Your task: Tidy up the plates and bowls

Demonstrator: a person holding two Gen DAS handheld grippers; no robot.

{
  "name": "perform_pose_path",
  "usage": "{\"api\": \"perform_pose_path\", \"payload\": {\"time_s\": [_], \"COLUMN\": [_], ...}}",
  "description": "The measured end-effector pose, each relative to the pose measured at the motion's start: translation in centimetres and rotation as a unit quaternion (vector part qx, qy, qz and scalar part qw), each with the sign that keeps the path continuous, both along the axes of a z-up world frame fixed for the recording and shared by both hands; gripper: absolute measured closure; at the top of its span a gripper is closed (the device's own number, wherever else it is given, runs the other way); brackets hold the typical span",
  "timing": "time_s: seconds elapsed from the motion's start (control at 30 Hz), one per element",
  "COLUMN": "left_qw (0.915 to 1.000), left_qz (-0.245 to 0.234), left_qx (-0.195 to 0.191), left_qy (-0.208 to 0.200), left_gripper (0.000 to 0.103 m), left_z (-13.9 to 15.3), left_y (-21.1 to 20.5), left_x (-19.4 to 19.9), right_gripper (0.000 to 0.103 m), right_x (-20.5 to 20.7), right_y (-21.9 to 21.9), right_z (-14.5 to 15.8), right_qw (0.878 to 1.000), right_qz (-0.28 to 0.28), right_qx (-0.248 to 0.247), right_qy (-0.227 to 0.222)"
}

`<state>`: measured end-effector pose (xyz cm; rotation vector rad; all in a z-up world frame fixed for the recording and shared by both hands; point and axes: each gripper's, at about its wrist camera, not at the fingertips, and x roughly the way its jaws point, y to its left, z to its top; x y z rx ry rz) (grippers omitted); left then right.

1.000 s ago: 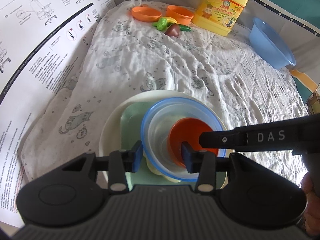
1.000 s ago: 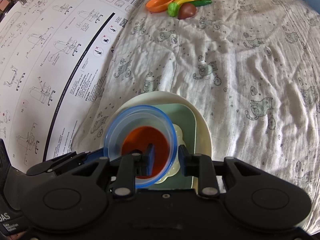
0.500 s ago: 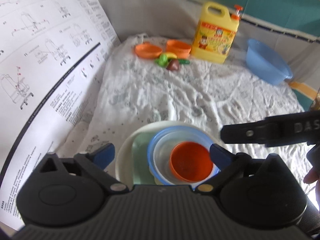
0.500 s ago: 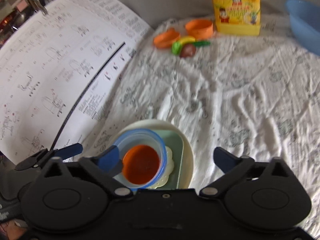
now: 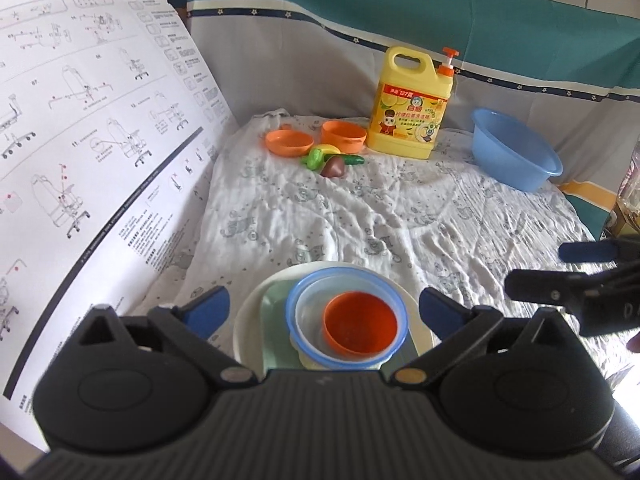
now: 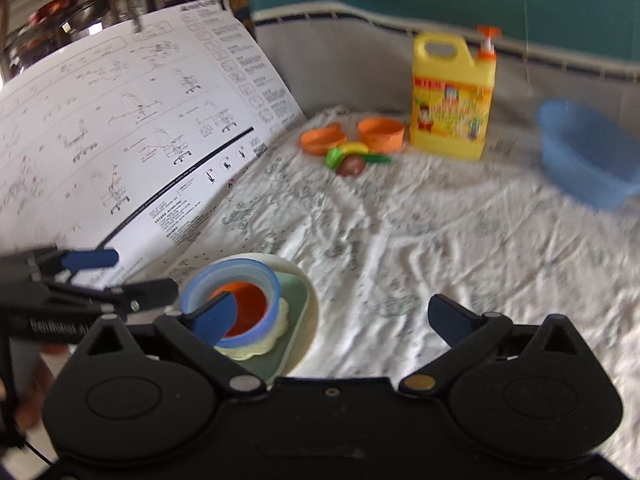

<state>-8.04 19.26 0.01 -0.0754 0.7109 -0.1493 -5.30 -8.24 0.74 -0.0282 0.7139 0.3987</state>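
Note:
A stack stands on the near part of the cloth: a white round plate (image 5: 250,316), a pale green square plate (image 5: 274,304), a yellow flower-edged dish (image 6: 280,320), a clear blue-rimmed bowl (image 5: 308,312) and an orange bowl (image 5: 360,328) inside it. The stack also shows in the right wrist view (image 6: 240,300). My left gripper (image 5: 324,312) is open and empty, raised above the stack. My right gripper (image 6: 336,316) is open and empty, raised to the right of the stack. An orange plate (image 5: 289,142) and an orange bowl (image 5: 344,134) lie at the far side.
Toy vegetables (image 5: 330,160) lie by the orange dishes. A yellow detergent jug (image 5: 412,108) stands at the back. A blue basin (image 5: 514,152) leans at the back right. A large printed instruction sheet (image 5: 92,140) rises along the left. The wrinkled cloth (image 5: 400,216) covers the surface.
Both grippers opened, let go of the bowls and pulled up and back from the stack. The orange bowl stays inside the blue-rimmed bowl.

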Motion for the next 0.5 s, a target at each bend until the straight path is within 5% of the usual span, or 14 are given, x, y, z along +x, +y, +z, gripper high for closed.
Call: {"api": "perform_pose_path", "payload": {"time_s": [0.1,0.5], "left_qw": [1.0,0.9999], "left_qz": [-0.001,-0.001], "left_qx": [0.001,-0.005], "left_qy": [-0.006,0.012], "left_gripper": [0.0,0.0], "left_z": [0.0,-2.4], "left_y": [0.0,0.4], "left_x": [-1.0,-3.8], "right_gripper": [0.0,0.0], "right_x": [-1.7,-4.0], "right_y": [-0.6,-2.4], "right_z": [0.0,-2.6], "right_qw": [1.0,0.999], "right_qz": [0.007,0.002], "right_qx": [-0.02,-0.025], "right_qy": [-0.017,0.037]}}
